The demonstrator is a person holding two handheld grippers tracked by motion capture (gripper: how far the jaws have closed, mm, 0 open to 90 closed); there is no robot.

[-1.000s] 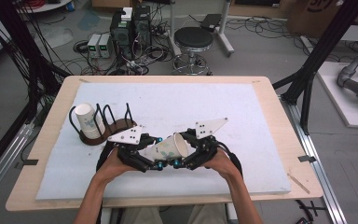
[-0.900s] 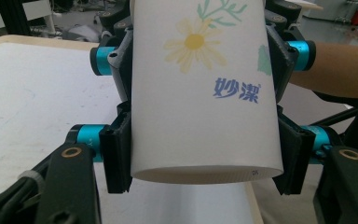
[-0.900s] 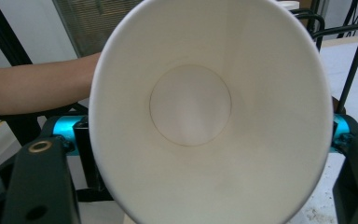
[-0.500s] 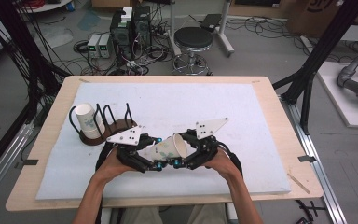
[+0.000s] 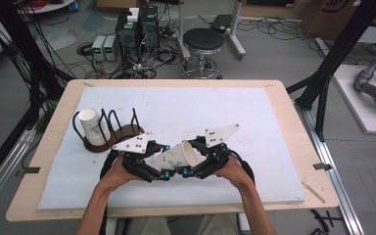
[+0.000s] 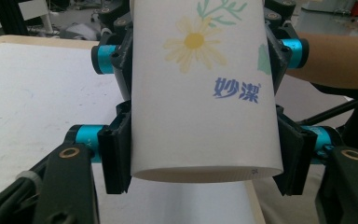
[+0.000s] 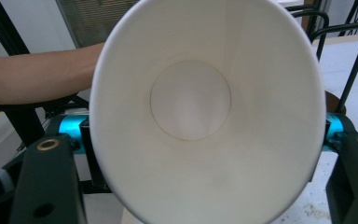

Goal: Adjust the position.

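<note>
hands: person's forearms come in at the near table edge, one black two-jaw tool each, meeting over the front middle of the white foam mat [image 5: 254, 117].
left gripper [image 5: 157, 164]: jaws closed onto the base end of the white paper cup with a daisy print and blue lettering [image 5: 176, 157]; in the left gripper view the jaws press both sides of the cup wall, just above the bottom rim.
right gripper [image 5: 192, 157]: jaws closed against the same cup at its open mouth end; in the right gripper view the rim sits between the jaws and you look straight down to the cup's bottom disc.
cup position: off the mat, lying roughly sideways between the two tools, mouth towards the person's right.
risk 1: thin paper, two clamps. Too much squeeze at the mouth could oval or crease the rim.
risk 2: tools pulling or twisting against each other could tear or buckle the wall.
risk 3: if one lets go while the other's hold is light, the tapered wall could slide out and the cup drops to the mat.
further back, left: dark wooden base with black wire hoops [image 5: 108, 131], second white paper cup [image 5: 92, 125] lying in its left-most slot.
beyond table: black round stool [image 5: 203, 41], electronics boxes and cables on the floor.
</note>
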